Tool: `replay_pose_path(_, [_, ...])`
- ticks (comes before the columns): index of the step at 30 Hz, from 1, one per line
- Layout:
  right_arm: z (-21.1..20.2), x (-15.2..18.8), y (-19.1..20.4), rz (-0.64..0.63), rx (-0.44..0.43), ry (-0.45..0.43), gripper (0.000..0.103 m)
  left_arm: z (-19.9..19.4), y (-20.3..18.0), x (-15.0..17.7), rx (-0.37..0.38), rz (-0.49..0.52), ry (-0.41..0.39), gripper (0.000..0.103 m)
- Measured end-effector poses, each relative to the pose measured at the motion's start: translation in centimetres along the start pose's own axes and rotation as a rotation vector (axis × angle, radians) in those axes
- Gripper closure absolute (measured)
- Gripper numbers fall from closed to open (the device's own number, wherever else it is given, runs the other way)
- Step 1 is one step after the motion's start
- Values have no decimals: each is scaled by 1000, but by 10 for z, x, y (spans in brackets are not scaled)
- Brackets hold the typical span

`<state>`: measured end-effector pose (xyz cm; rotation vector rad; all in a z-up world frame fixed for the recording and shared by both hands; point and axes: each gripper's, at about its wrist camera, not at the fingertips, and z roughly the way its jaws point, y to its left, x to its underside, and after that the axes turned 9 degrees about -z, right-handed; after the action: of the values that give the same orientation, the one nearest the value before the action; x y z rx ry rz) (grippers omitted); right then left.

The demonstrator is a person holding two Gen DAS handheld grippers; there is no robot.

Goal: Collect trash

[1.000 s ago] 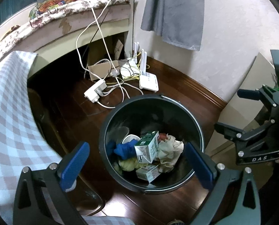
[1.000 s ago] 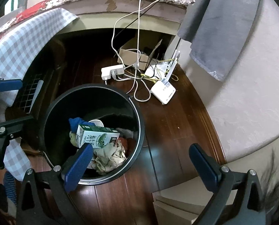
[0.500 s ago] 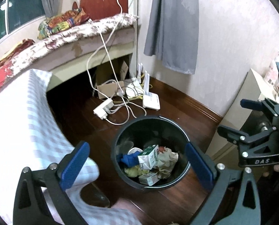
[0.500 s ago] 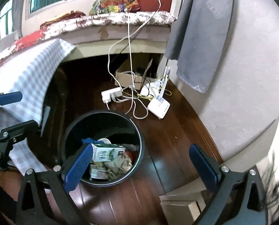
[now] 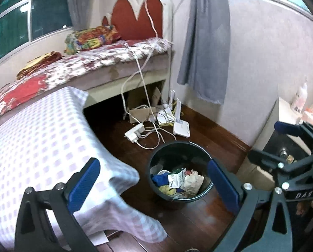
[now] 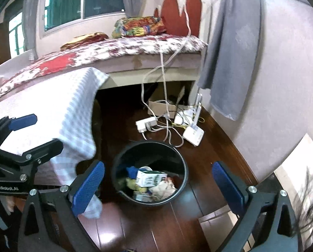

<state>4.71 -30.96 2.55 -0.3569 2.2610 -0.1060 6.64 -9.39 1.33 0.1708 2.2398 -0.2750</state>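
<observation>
The black bin (image 5: 180, 193) stands on the wooden floor (image 6: 206, 147) beside the checked table (image 5: 40, 138), holding a carton (image 5: 176, 177), crumpled paper (image 5: 193, 180) and a blue scrap (image 6: 132, 171). Left gripper (image 5: 154, 185) and right gripper (image 6: 158, 187) hang above it, jaws spread wide, empty.

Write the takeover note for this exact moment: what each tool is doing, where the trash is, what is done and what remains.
Left tool: open, holding nothing, raised above the floor.
Right tool: open, also holding nothing.
Black bin stands on the wood floor beside the checked cloth. Inside it: a milk carton, a blue item, crumpled paper and other scraps.
Done: that trash is in the bin.
Left: no loose trash shows on the visible floor; check elsewhere before finishing.
</observation>
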Motion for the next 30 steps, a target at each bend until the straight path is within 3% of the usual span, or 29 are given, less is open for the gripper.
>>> replay_pose_path(8, [-37,-22,24,-35,-24,-71,0,-37,17,-1,-73,-12,-50,1])
replay_pose_path(30, [-74,-37,65,-49,-19,-121,0,-96,43,12,-112,-95,-171,1])
